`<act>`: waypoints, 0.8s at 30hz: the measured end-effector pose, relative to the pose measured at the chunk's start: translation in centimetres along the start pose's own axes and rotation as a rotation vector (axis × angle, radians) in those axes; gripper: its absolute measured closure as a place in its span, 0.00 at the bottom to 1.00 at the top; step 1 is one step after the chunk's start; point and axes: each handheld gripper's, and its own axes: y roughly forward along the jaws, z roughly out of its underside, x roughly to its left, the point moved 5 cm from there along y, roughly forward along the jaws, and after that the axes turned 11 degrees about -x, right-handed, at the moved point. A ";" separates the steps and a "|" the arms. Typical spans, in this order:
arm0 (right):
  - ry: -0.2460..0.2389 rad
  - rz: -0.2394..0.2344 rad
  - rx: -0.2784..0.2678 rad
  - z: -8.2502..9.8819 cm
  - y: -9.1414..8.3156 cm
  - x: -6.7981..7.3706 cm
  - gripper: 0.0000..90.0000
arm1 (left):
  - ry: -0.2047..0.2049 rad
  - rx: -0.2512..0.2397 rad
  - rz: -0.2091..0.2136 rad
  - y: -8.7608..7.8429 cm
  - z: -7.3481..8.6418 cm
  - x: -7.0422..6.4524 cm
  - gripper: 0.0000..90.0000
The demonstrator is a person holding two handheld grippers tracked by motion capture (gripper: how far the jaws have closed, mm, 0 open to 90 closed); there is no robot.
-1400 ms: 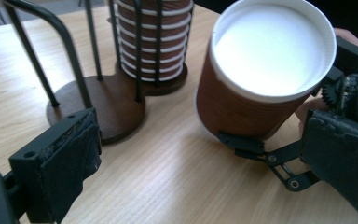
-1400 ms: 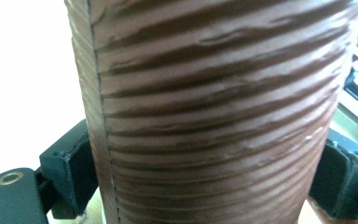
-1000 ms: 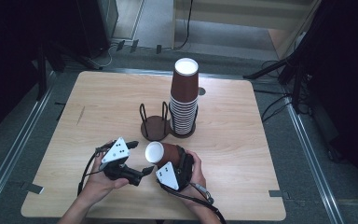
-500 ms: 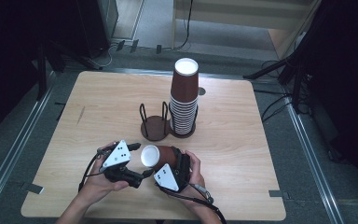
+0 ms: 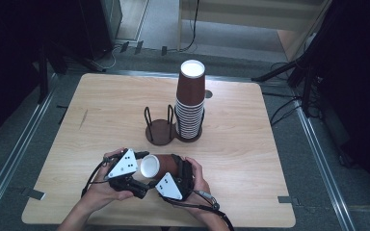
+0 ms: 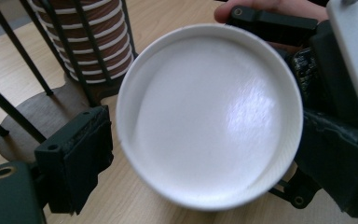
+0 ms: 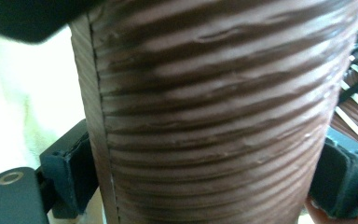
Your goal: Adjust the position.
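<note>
Since a second ago the left gripper (image 5: 142,179) has edged up to the cup's white base, its jaws closing around it, not yet clearly pressing. Right gripper (image 5: 176,166) clamps the ribbed brown paper cup (image 5: 160,165), held sideways above the table (image 5: 250,159). Behind stand an empty wire holder (image 5: 160,130) and another holding stacked cups (image 5: 190,103).

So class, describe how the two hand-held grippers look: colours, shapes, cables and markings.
Both are black. The left gripper and right gripper each carry a pale grey three-cornered plate with small dark dots on top. Their jaws end in blocky black pads. Thin black cables trail toward the person. The forearms are bare, with no sleeves in view.
</note>
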 end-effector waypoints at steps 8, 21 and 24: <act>-0.025 -0.040 -0.004 -0.1 0.0 0.6 0.12 | 0.024 -0.003 0.012 0.0 0.0 -0.3 0.18; -0.032 -0.060 0.018 0.1 -0.4 0.6 0.09 | -0.021 0.012 0.020 0.2 0.1 -0.3 0.24; -0.012 -0.070 0.021 -0.1 -0.5 0.4 0.08 | -0.038 0.002 0.039 0.0 0.0 -0.1 0.25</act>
